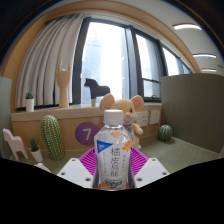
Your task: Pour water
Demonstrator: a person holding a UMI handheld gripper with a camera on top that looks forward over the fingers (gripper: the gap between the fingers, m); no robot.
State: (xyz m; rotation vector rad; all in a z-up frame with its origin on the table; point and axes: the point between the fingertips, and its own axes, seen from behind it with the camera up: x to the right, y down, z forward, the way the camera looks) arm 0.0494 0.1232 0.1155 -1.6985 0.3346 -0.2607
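**Bottle gripped, pour not started**

Water bottle (113,150) upright, cap on, clamped between the fingers (84,160), which are closed on its label. No receiving cup visible. Beyond: plush toy (124,112), cactus (52,136), window sill (60,110). Uncapping and pouring remain, I'd judge.

My gripper (112,172) has a bottle (112,150) upright between its fingers, both pads against its sides. Directly behind the bottle sits a plush toy (128,108). A cactus figure (52,136) stands to the left, a smaller one (166,132) to the right. Behind, a horse figurine (96,92) stands on the window ledge (60,108).
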